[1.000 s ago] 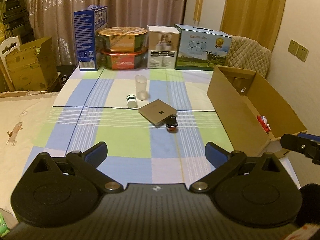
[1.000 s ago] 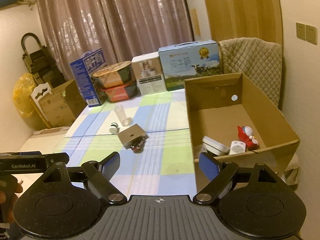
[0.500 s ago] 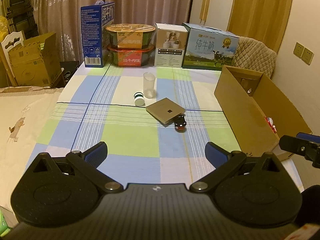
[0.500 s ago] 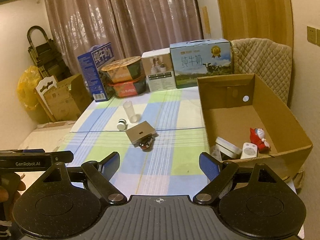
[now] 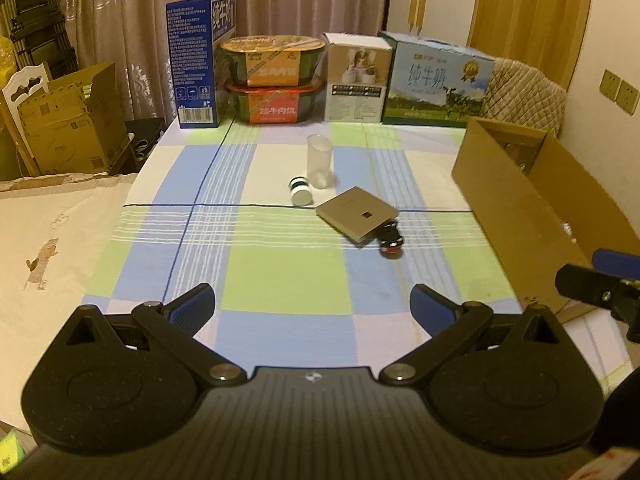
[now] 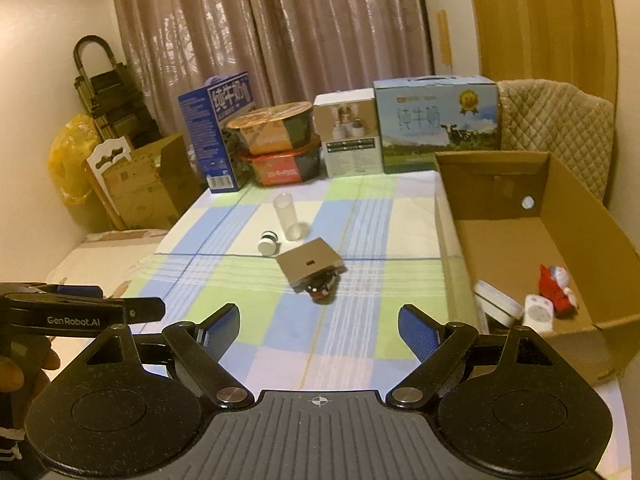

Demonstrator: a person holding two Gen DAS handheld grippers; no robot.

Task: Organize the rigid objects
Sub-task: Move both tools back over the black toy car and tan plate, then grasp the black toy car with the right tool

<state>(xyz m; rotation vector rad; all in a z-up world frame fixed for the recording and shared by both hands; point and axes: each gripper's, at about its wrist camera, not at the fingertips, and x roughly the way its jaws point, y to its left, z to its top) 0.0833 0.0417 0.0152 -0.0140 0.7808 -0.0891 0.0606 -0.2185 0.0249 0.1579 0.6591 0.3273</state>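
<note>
Two grippers hang over the near edge of the checked blue, green and white tablecloth (image 5: 280, 272). The left gripper (image 5: 313, 307) has its blue fingers spread wide with nothing between them. The right gripper (image 6: 319, 324) is spread wide too and holds nothing.

Four small things lie near the middle of the table, well apart from both grippers and straight ahead of them. A clear plastic cup (image 5: 319, 161) stands upright. Just beside it, a small white bottle with a dark band (image 5: 301, 191) lies on its side. A flat square tan box (image 5: 357, 216) sits tilted, with one corner resting on a little black and red toy (image 5: 391, 239).

An open brown cardboard box (image 6: 576, 216) sits along the right edge. Inside it are a round white tub (image 6: 498, 304), a small white block (image 6: 540, 314) and a red toy figure (image 6: 556, 290).

Along the far edge stand a tall blue carton (image 5: 200, 60), two stacked food bowls (image 5: 274, 80), a white box (image 5: 357, 76) and a light blue milk case (image 5: 436, 80). Pinkish curtains (image 6: 272, 28) hang behind.
</note>
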